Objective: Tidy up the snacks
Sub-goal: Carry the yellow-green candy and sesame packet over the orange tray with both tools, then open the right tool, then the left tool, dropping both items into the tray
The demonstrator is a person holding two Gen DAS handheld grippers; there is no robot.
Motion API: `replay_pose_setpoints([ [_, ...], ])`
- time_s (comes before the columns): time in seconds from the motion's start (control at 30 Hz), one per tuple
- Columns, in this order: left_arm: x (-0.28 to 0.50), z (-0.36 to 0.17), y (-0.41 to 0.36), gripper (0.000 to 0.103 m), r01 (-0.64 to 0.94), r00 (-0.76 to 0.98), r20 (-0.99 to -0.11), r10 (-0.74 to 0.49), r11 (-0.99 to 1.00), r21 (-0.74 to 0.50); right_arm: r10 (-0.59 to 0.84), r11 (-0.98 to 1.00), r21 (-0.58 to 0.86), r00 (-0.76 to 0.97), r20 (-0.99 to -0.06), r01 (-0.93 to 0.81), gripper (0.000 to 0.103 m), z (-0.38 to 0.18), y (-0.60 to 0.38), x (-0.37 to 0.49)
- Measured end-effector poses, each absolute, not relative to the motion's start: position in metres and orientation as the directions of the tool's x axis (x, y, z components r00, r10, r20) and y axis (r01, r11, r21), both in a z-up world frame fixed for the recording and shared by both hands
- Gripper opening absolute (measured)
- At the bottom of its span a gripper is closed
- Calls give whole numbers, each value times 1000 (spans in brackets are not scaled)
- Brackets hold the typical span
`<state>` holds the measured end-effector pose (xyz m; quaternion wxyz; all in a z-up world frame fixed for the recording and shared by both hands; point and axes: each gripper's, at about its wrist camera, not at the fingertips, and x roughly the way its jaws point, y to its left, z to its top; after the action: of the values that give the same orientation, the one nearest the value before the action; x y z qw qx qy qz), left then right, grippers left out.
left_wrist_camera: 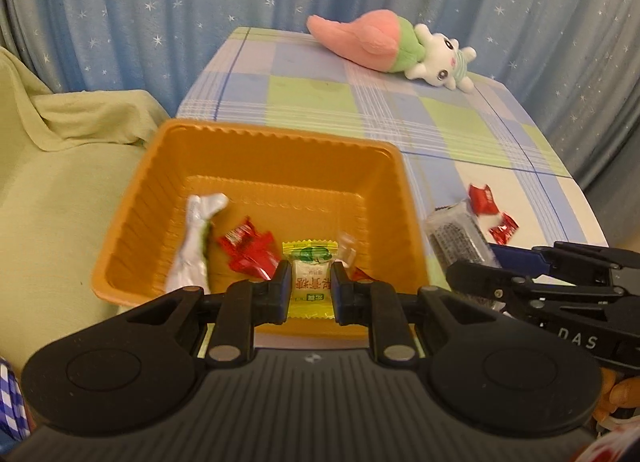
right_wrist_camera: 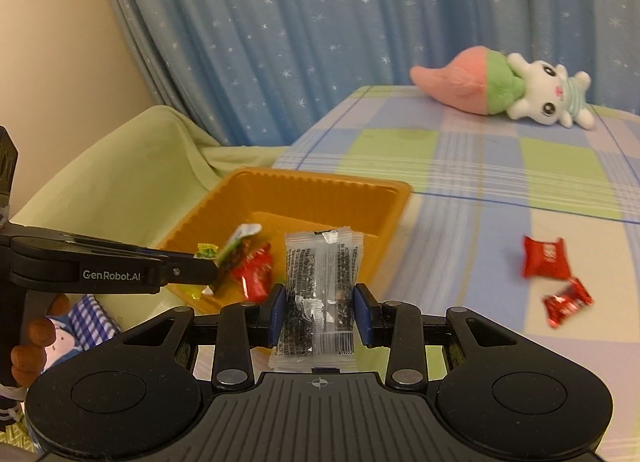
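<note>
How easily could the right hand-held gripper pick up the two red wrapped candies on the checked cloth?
Probably not yet: the right hand-held gripper is shut on a clear packet of dark snack, though the red wrapped candies lie unobstructed.

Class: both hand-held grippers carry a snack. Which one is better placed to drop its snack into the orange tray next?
Left. The left hand-held gripper holds its yellow candy above the orange tray; the right hand-held gripper probably holds its clear packet before the rim.

A table covered in a checked cloth of blue, green and white squares carries a ribbed orange plastic tray near its left edge. A pink, green and white plush toy lies at the far end, and two red foil-wrapped candies lie just beside each other at the right.
</note>
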<state>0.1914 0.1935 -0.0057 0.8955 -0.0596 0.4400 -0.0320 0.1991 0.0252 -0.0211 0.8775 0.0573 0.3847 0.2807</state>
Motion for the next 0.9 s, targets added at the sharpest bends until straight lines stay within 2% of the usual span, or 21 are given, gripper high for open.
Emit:
replay_pose_setpoints([
  [0.33, 229, -9, 230, 18, 30, 609, -782, -130, 990, -141, 518, 847, 309, 542, -661, -432, 36, -32, 75, 238],
  [0.9, 282, -33, 248, 18, 51, 557, -815, -157, 987, -155, 478, 868, 299, 502, -721, -397, 36, -62, 108, 294],
])
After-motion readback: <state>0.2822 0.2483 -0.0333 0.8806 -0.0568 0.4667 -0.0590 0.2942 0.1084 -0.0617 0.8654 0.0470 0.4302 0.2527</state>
